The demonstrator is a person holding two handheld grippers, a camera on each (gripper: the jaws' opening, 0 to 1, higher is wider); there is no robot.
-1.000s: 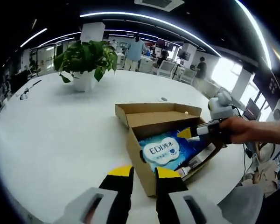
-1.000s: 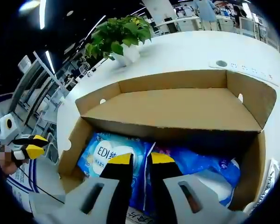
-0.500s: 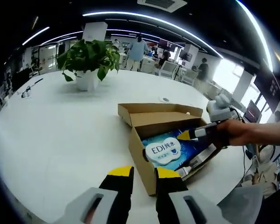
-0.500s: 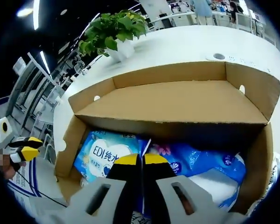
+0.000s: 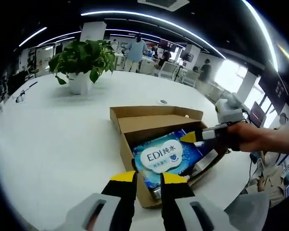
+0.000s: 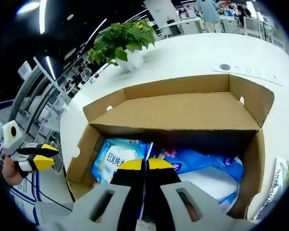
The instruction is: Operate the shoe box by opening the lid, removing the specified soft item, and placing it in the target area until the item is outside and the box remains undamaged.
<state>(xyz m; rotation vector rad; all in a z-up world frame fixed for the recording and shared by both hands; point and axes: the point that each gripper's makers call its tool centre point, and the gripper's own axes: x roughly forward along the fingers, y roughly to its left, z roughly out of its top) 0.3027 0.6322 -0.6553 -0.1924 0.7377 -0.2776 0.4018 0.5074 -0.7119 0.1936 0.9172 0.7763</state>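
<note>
Left tool [image 5: 146,177] is hovering low over the counter [image 5: 53,139] just short of the box [image 5: 135,126], jaws nearly together with a thin gap, gripping nothing. Plant [image 5: 79,57] is standing far back on the counter, well apart from the box. Box lid is folded back open; the blue wipes pack [image 5: 161,156] is lying tilted inside, its near end riding up at the box's front wall, not yet outside. Right tool [image 5: 190,137] is reaching in from the right over the pack; in the right gripper view its jaws [image 6: 144,164] are pressed together on a fold of the pack [image 6: 119,156], so it is likely pinching the wrapper. A second blue pack [image 6: 197,161] is sitting beside it in the box.

Risks, as judged: grip is on thin film only, so the pack could be slipping out or tearing on the lift. Pack edge could be catching the front wall and dragging or bending the cardboard, since the left tool is not bracing the box.
</note>
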